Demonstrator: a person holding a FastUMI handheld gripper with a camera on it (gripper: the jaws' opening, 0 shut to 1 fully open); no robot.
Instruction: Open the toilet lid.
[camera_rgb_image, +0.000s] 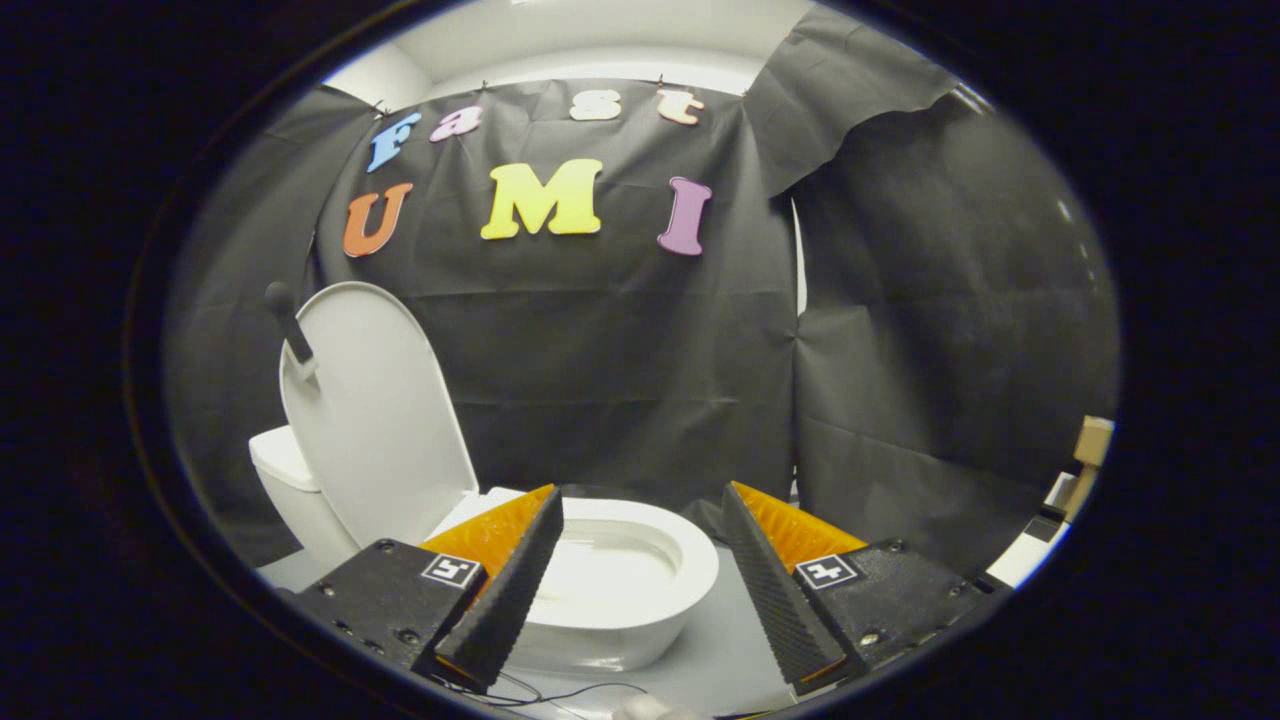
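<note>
wall (620, 380): black cloth hanging behind the toilet and wrapping round to the right of it, creased, a few folds near the top

floor (720, 660): pale grey, the toilet sits right on it

toilet (640, 610): white, low down just ahead of the claw, bowl open to view with the seat rim around it, partly hidden by the left finger

lid (375, 420): already up, standing near upright at the back-left of the toilet, leaning back toward the tank, inner face turned our way

tank (285, 470): white, tucked behind the lid, only a corner peeks out left of it

claw (640, 590): wide open, nothing between the fingers, not touching the toilet as far as I can see; the bowl sits in the gap between them and beyond

handle (290, 325): dark stick with a round knob, fixed at the lid's upper left edge, poking up past it

wire (560, 692): thin dark one lying on the floor in front of the toilet, near the left finger
</note>
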